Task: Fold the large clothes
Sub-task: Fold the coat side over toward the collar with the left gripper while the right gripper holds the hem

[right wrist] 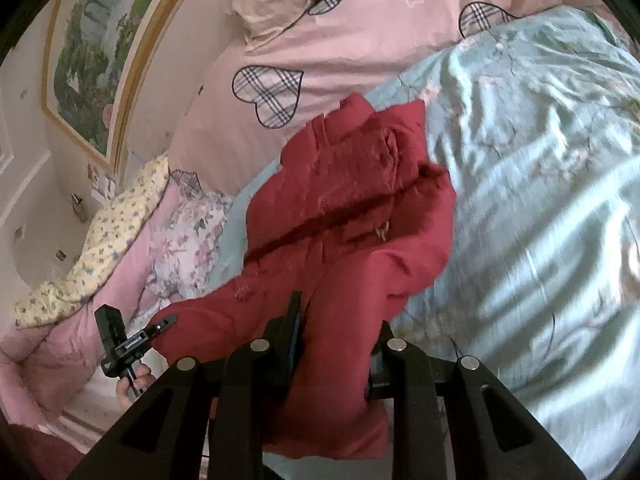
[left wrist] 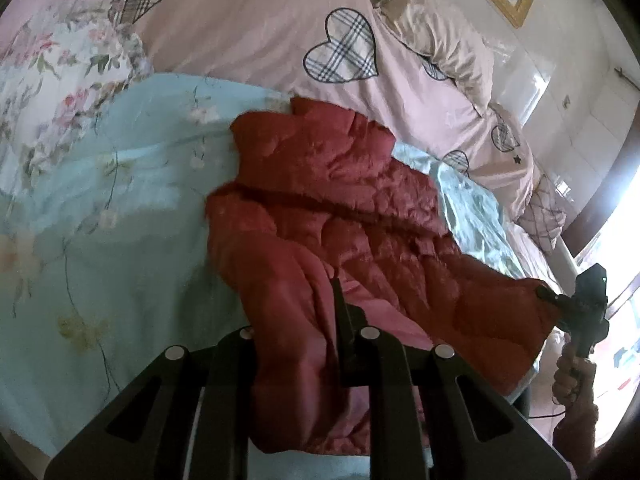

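A: Left wrist view?
B: The left gripper (left wrist: 304, 344) pinches the near hem of the red quilted jacket (left wrist: 340, 208), which lies on the light blue floral quilt (left wrist: 120, 208).
A: Right wrist view?
B: The right gripper (right wrist: 334, 344) clamps the hem's other corner.

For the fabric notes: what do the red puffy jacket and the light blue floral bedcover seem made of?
Red puffy jacket: probably padded synthetic shell, quilted stitching, slight sheen. Light blue floral bedcover: possibly satin-like or smooth cotton; its glossy creases catch the light.
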Tool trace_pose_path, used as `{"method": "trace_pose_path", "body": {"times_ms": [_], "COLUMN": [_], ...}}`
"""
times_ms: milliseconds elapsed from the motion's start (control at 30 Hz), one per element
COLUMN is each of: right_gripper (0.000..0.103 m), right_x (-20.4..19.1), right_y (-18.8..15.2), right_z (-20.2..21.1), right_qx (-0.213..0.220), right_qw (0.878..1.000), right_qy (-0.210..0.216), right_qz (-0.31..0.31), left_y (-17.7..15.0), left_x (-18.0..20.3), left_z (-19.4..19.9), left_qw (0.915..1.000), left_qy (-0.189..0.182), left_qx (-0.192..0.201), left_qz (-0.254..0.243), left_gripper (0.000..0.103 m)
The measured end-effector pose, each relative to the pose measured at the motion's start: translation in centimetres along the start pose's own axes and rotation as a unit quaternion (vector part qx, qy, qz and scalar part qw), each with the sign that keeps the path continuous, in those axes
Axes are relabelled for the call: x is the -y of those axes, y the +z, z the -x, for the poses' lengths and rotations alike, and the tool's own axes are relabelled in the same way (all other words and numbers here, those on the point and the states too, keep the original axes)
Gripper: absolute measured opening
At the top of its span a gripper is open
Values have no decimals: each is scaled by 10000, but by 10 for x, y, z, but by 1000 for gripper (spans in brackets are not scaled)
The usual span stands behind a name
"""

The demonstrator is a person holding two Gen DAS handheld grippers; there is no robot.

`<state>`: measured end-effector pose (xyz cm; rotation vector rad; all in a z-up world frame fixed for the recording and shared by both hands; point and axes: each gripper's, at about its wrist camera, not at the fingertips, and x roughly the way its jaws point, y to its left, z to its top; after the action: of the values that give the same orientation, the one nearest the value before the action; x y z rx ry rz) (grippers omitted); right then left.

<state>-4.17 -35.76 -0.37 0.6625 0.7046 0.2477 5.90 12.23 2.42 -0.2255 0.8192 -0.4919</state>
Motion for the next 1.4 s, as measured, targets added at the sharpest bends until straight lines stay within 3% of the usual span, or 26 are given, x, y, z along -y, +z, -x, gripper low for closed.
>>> {"method": "trace_pose_path", "body": {"times_ms": [800, 1200, 1400], "right_gripper": [22, 23, 23], "right_x": [-18, -2, 10], "right_y": [113, 153, 178], "right_z": [-59, -100, -120], "right_qx": [941, 1168, 1229], "right_qw": [9926, 9889, 9872], "right_qy": [-574, -834, -1003], "right_qz": [502, 383, 136], "left_y": [106, 150, 179], "left_x": [6, 1, -10], "left_z": [-56, -108, -134], "left_qw": [9961, 9941, 9943], "left_qy": [621, 880, 804], "left_qx": [598, 592, 467], "left_qz": [169, 247, 513], "left_gripper": [15, 15, 16]}}
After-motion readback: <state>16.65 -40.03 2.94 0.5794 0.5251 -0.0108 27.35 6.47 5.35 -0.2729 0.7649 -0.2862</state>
